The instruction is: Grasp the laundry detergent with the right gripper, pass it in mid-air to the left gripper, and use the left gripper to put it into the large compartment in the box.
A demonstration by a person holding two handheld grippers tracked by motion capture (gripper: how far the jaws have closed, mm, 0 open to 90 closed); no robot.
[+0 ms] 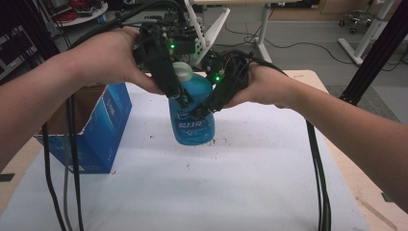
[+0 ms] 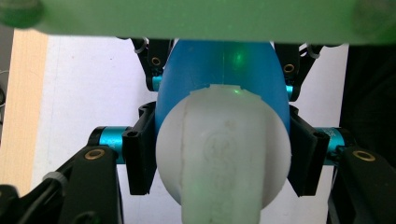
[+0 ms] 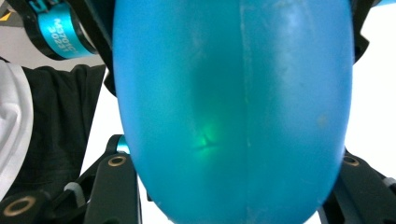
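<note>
Both forearms come in from the bottom corners of the high view and meet above the middle of the table, wrists bent so that the two claws tip down and inward. The left gripper (image 1: 182,98) reaches over the top of a blue bottle (image 1: 191,118), its jaws set either side of the white cap (image 2: 223,154); in the left gripper view the black pads sit against the cap's rounded sides. The right gripper (image 1: 204,109) comes in from the other side and is clamped narrowly on the bottle's body, which bulges between its jaws in the right gripper view.

The bottle stands upright on the white table cover (image 1: 250,178), just right of an open blue cardboard box (image 1: 103,122). It is translucent plastic, smooth and egg-shaped, filled with blue liquid, with a printed label on its front. The cap is matte white and domed, with a faint embossed mark on top. Black cables (image 1: 320,183) trail from both grippers.
</note>
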